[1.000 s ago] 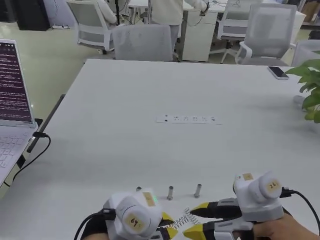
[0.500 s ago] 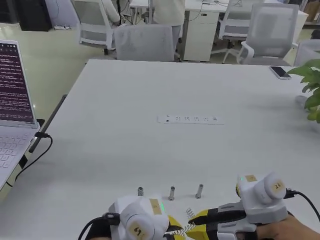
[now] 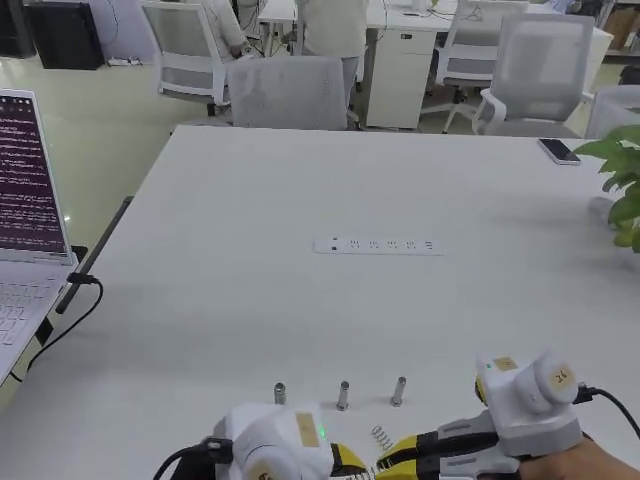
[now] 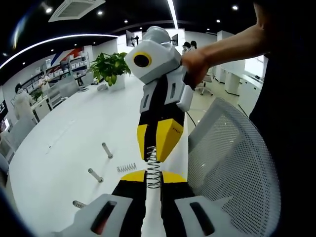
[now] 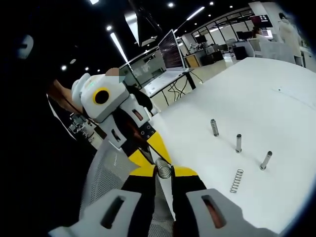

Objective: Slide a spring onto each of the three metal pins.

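Withdrawn slightly, left gripper (image 4: 153,177) and right gripper (image 5: 163,173) both pinch one thin steel coil spring (image 4: 153,165); one grey metal pin (image 5: 214,127) looks sprung, leaving two bare pins (image 5: 238,143) (image 5: 266,160).

A white worktop (image 3: 250,200) carries an open laptop (image 3: 20,200) at left, a leafy plant (image 3: 622,185) at right; grey chairs (image 3: 290,92) stand behind on a pale floor (image 3: 90,130)

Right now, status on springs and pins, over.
Left gripper, right gripper both shut on one spring. Left pin looks loaded; middle pin, right pin bare. Spare spring loose on table.
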{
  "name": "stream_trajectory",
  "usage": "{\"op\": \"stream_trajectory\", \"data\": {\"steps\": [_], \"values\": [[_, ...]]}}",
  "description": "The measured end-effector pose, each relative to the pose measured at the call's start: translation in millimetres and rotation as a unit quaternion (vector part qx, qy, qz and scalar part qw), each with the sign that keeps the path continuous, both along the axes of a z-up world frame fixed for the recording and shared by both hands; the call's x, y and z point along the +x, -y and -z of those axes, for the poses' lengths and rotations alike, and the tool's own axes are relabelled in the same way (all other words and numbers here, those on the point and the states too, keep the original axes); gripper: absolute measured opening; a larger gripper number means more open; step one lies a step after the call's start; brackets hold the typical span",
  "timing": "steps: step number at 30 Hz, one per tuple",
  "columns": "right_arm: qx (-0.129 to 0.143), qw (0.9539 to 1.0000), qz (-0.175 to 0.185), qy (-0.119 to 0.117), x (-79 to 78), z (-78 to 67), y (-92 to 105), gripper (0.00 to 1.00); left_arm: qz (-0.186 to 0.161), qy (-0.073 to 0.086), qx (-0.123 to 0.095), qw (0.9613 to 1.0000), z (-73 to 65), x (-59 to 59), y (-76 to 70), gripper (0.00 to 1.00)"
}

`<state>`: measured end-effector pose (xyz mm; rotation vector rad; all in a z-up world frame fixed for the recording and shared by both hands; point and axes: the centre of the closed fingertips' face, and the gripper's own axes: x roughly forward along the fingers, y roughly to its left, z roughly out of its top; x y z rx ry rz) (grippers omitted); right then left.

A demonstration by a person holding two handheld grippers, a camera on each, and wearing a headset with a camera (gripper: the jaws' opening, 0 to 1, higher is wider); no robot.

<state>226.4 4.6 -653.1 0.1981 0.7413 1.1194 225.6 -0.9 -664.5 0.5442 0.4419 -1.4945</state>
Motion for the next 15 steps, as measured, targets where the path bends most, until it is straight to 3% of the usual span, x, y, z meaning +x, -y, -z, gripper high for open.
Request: {"op": "stream_trajectory", "data": {"steps": [8,15], "values": [[-0.006,0.9999,0.01,-0.002,3.6,1.5,-2.1,0.08,-0.006,0.01,0.004,0.9999,5.1,3.7,0.3,0.02],[-0.018,0.9998,0.012,0.002,6.3,3.9,-2.4,0.08,-0.021,0.004,0.003,0.9998,8.9,6.1,1.2,0.03]]}}
